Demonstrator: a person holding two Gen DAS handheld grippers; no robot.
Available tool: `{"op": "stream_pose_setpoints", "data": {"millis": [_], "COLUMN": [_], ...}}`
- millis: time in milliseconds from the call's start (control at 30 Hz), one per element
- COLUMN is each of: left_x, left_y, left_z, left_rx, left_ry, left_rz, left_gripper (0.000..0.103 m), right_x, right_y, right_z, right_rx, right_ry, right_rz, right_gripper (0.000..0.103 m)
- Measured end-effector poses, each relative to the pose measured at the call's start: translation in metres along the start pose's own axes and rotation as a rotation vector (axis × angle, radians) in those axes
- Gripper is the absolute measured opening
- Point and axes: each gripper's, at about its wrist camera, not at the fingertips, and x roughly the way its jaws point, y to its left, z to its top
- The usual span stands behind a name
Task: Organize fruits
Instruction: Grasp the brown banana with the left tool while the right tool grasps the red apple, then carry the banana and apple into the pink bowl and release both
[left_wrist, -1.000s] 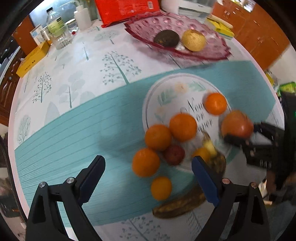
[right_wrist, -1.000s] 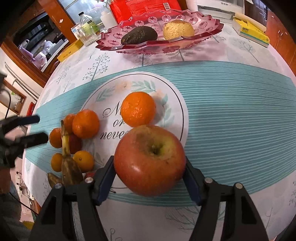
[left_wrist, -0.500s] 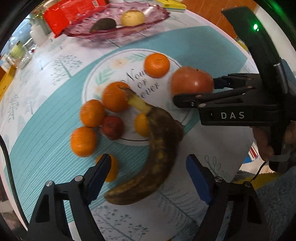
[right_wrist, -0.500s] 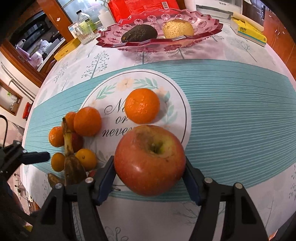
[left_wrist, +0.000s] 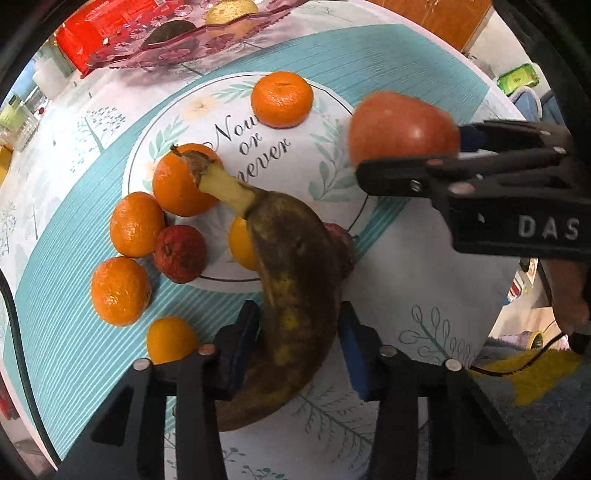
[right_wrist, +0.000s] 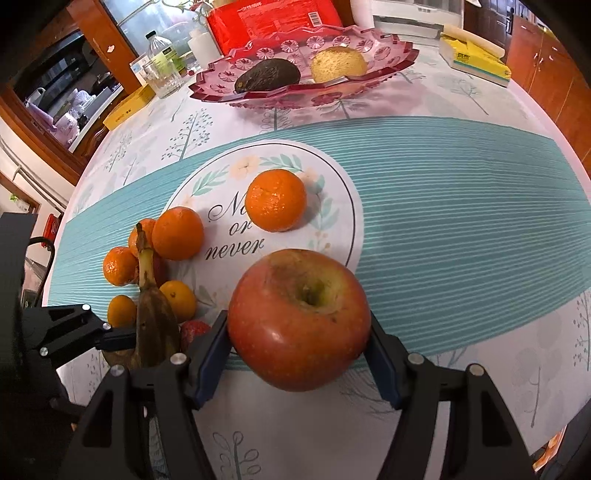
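Fruit sorting is mid-way: two pieces are being gripped while the rest lie loose on the tablecloth (right_wrist: 461, 166). The left gripper (left_wrist: 299, 332) is closing its jaws round the thick middle of the overripe banana (left_wrist: 295, 295), blue pads close on either side, the left one about touching the peel, the right seemingly a sliver off. The banana lies at the near edge of the printed white circle, its stem resting over a mandarin (left_wrist: 181, 181). The right gripper (right_wrist: 299, 332) pinches the red apple (right_wrist: 299, 319) firmly between its pads, lifted clear of the cloth at the near right. The likely destination is the pink glass dish (right_wrist: 391, 62) at the far side, already holding an avocado (right_wrist: 267, 75) and a yellowish round fruit (right_wrist: 338, 64)

Next, I judge, the left pads must seat fully, then lift gently; the soft, brown banana could bruise or slip, and its stem may nudge the mandarins

The banana's near tip is hidden behind the left gripper's frame, a reddish fruit (right_wrist: 194, 328) beside it is mostly covered, and the apple is blurred in the left view
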Motion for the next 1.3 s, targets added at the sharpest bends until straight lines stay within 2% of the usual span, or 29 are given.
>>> {"op": "stream_pose_setpoints", "data": {"millis": [300,400,767,1000,1300], "left_x": [-0.003,-0.011,-0.065,-0.111,-0.155], "left_y": [0.010,0.021,0.039,0.055,0.083], "left_z": [0.004,0.004,0.005,0.030,0.087], "left_rx": [-0.049,-0.072,-0.102,-0.141,-0.188], "left_ry": [-0.019,-0.041,-0.116,-0.212,-0.320], "left_rz": [-0.014,-0.039,-0.023,-0.008,0.061], "left_gripper": [0.034,0.033,0.032,0.032,0.033], "right_x": [-0.011,-0.016,-0.042,-0.063,-0.093], "right_y": [-0.001,0.001,0.009,0.008,0.006], "right_z": [-0.001,0.001,0.010,0.023,0.067], "right_rx": [0.005,-0.006,-0.042,-0.047,-0.079], "right_ry": [-0.020,-0.031,-0.094,-0.133,-0.202], "right_rz": [-0.001,-0.002,-0.007,-0.004,-0.015], "right_gripper": [0.068,0.068,0.068,0.068,0.068]}}
